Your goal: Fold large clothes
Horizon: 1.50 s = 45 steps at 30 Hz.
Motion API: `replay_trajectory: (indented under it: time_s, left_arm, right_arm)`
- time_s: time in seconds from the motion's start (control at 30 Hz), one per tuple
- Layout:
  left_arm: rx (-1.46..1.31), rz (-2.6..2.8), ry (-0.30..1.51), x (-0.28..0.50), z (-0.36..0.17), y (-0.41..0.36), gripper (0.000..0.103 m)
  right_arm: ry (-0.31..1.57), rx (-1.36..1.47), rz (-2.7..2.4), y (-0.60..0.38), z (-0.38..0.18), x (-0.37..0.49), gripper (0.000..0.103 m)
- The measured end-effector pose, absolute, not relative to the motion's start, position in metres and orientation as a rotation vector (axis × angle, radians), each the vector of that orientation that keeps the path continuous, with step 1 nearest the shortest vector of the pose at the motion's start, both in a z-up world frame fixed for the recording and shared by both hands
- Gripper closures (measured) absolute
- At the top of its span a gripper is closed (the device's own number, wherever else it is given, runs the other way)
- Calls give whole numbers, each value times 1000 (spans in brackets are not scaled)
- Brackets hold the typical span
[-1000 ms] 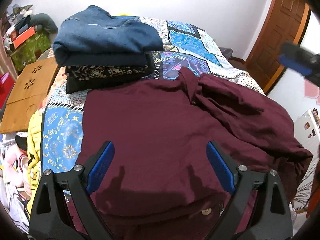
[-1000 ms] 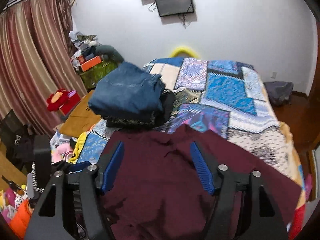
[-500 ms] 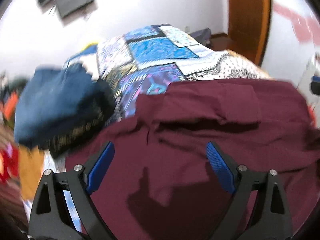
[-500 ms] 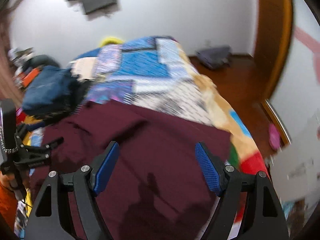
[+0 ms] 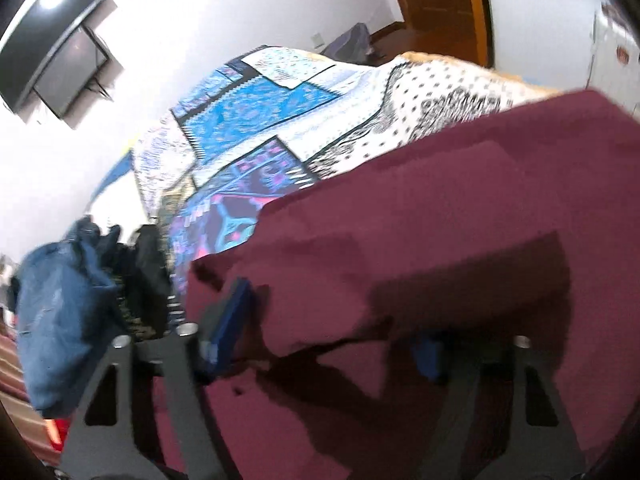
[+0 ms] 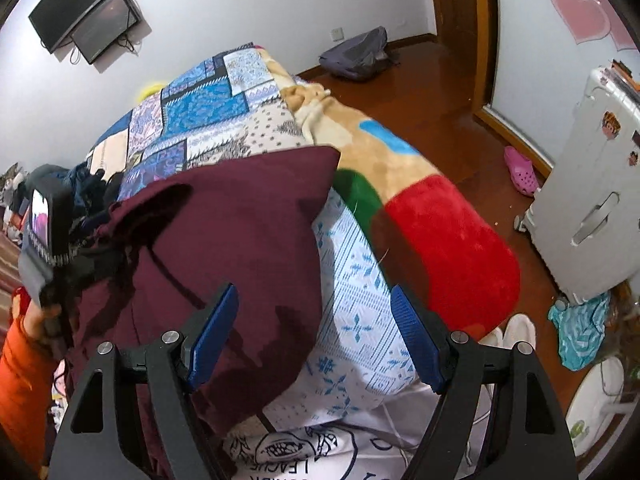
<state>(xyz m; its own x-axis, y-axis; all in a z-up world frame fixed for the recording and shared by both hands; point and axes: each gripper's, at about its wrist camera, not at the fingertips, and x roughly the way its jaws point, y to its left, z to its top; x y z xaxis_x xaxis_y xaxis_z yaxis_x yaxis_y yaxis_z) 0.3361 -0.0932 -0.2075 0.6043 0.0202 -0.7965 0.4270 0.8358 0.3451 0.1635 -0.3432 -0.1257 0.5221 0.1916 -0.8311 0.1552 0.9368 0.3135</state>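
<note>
Presently: maroon garment (image 5: 420,240) spread on bed (image 5: 260,100). Left gripper (image 5: 332,332) closing, a raised fold between its fingers, grip unconfirmed. Right gripper (image 6: 314,336) spread, straddling the garment's right edge; nothing held.

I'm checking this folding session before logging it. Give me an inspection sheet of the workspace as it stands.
Surface: bed under a blue-and-white patchwork quilt.
Job's things: large maroon cloth garment spread over the near part of the bed; its edge drapes between the left gripper's fingers.
Clutter: folded blue denim jeans stacked on dark patterned clothes; red, green and tan fleece blanket hanging off the bed's side.
Grippers: left gripper has just been closing around the garment's edge, grip not clear; right gripper open above the garment's edge.
Cables: wires under the wall-mounted black screen.
Surroundings: white cabinet, pink clog, wooden floor.
</note>
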Motion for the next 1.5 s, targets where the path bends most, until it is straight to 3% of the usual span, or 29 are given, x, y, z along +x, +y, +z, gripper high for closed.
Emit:
replay_trajectory:
  time_s: [0.07, 0.17, 0.33, 0.4, 0.43, 0.5, 0.53, 0.67, 0.77, 0.97, 1.2, 1.27, 1.37, 1.5]
  left_arm:
    - [462, -294, 932, 344, -201, -92, 81]
    - [343, -320, 914, 344, -179, -85, 92]
    - [87, -343, 858, 332, -118, -40, 95]
    - [22, -335, 813, 323, -92, -19, 96]
    - [-2, -331, 800, 320, -83, -10, 97]
    - [-83, -316, 767, 309, -60, 15, 98]
    - [-121, -309, 753, 304, -50, 28, 99]
    - [-188, -262, 707, 283, -27, 60, 100]
    - [-273, -252, 701, 270, -18, 83, 100]
    - [-398, -212, 651, 247, -3, 120, 101]
    - [-507, -124, 648, 220, -20, 164, 101]
    - [-516, -78, 659, 213, -32, 174, 102]
    - [-523, -21, 703, 204, -56, 185, 102]
    - [-493, 85, 773, 194, -97, 196, 102]
  right_arm:
    - [1053, 424, 44, -345, -133, 164, 28]
    - [1075, 506, 74, -349, -148, 167, 28]
    - [1077, 559, 105, -352, -161, 181, 28]
    - [1047, 580, 155, -351, -159, 190, 33]
    - [1045, 588, 165, -351, -160, 195, 38]
    - [1035, 592, 178, -350, -162, 209, 60]
    - [1031, 590, 180, -350, -163, 217, 77]
    - [1015, 600, 210, -349, -160, 241, 97]
    - [991, 575, 246, -349, -141, 264, 99]
    - [943, 408, 219, -337, -98, 314, 99]
    - [948, 292, 228, -308, -95, 293, 97]
    - [975, 299, 258, -305, -99, 280, 86]
    - [991, 281, 251, -305, -100, 259, 52]
    - [1001, 234, 248, -301, -96, 230, 51]
